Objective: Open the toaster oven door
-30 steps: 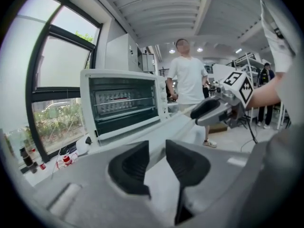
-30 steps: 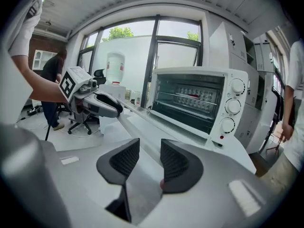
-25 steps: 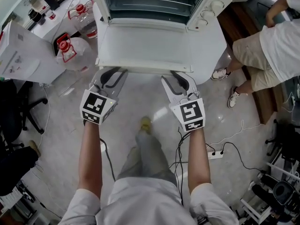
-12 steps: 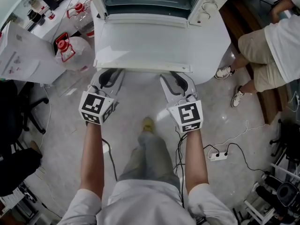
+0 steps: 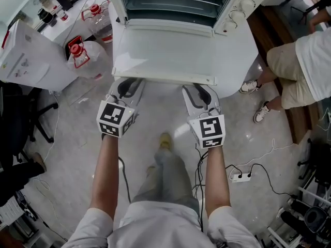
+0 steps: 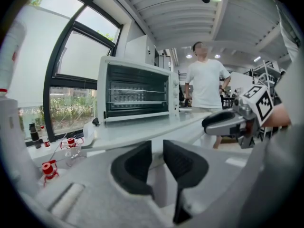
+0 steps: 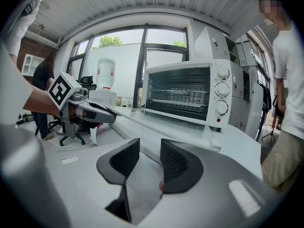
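The white toaster oven [image 5: 176, 4] stands at the back of a white table [image 5: 181, 56]. Its dark front shows wire racks inside, and its knobs [image 5: 238, 13] are on the right. I cannot tell from here how the door stands. My left gripper [image 5: 128, 84] hovers just off the table's front edge at the left, jaws a narrow gap apart with nothing between them. My right gripper [image 5: 199, 89] hovers at the same edge further right, also open and empty. The oven [image 6: 135, 91] lies well beyond the left gripper [image 6: 156, 156]. It is equally far [image 7: 183, 91] beyond the right gripper [image 7: 149, 158].
Red-capped clear jugs [image 5: 88, 53] and a white box [image 5: 26, 56] stand on the floor at the left. A person [image 5: 305, 56] stands at the right of the table. A power strip with cables [image 5: 239, 177] lies on the floor. An office chair [image 5: 20, 118] is at far left.
Both grippers stay at the table's front edge, shifted slightly with the view. The left jaws look a little narrower than before.
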Available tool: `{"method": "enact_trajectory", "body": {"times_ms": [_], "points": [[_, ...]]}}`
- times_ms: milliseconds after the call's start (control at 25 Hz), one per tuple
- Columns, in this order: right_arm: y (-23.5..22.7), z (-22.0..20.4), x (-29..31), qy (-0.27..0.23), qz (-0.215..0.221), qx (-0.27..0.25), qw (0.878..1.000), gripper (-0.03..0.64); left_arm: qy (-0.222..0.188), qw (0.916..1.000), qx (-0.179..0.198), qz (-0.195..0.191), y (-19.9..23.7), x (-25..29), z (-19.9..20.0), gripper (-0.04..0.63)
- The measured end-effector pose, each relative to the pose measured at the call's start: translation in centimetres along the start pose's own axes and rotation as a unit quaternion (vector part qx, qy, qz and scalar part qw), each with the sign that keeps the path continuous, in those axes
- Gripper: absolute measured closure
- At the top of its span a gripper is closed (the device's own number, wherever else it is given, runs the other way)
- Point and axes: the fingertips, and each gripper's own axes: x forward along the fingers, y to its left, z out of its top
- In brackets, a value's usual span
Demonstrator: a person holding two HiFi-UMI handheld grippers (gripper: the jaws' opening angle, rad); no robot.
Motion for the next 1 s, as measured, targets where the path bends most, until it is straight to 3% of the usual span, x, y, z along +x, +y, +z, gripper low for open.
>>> {"method": "enact_trajectory", "body": {"times_ms": [560, 720, 1000], "points": [[0.3, 1.1, -1.2, -0.002, -0.012, 0.015, 1.000, 0.479, -0.012, 0.9999, -0.007, 0.001, 0.3, -1.3, 0.9, 0.526], [0.5, 1.2, -1.1, 0.006, -0.014, 0.009, 1.000, 0.479, 0.000, 0.9999, 0.017, 0.004, 0.3, -1.6, 0.8, 0.526], [1.5, 1.3, -2.0, 0.009, -0.011, 0.023, 1.000, 0.479, -0.006, 0.9999, -0.015, 0.001, 0.2, -3.0, 0.6, 0.521]]}}
